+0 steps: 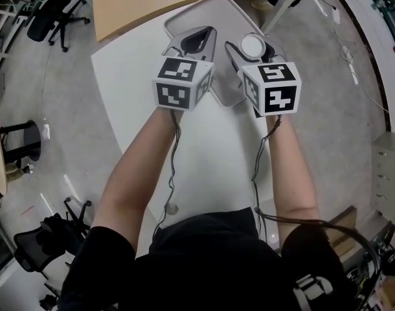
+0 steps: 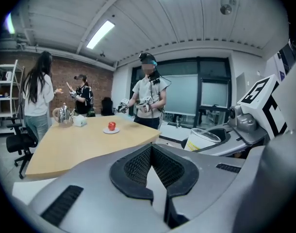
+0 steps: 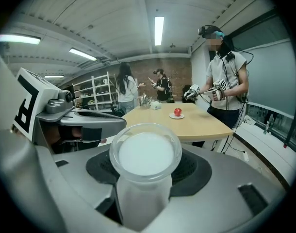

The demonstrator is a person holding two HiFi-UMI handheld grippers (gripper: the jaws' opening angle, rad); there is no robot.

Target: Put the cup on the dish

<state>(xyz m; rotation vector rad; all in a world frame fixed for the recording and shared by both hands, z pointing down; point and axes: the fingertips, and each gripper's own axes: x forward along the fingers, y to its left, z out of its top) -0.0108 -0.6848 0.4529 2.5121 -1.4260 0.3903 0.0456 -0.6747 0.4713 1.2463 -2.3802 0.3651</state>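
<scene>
A white, translucent cup (image 1: 253, 45) sits between the jaws of my right gripper (image 1: 252, 52), which is shut on it. In the right gripper view the cup (image 3: 145, 152) stands upright with its round rim facing the camera. My left gripper (image 1: 196, 41) hovers beside it on the left, jaws together with nothing in them; its black pads (image 2: 133, 166) meet. Both grippers hang over a pale grey square dish (image 1: 214, 8) on the white table (image 1: 139, 83). From the left gripper view the cup (image 2: 202, 140) shows at the right.
A wooden table (image 1: 158, 2) adjoins the white one and carries a red apple on a small plate (image 3: 177, 112) and a kettle (image 2: 64, 114). Three people stand around it. Office chairs (image 1: 55, 15) stand on the floor to the left.
</scene>
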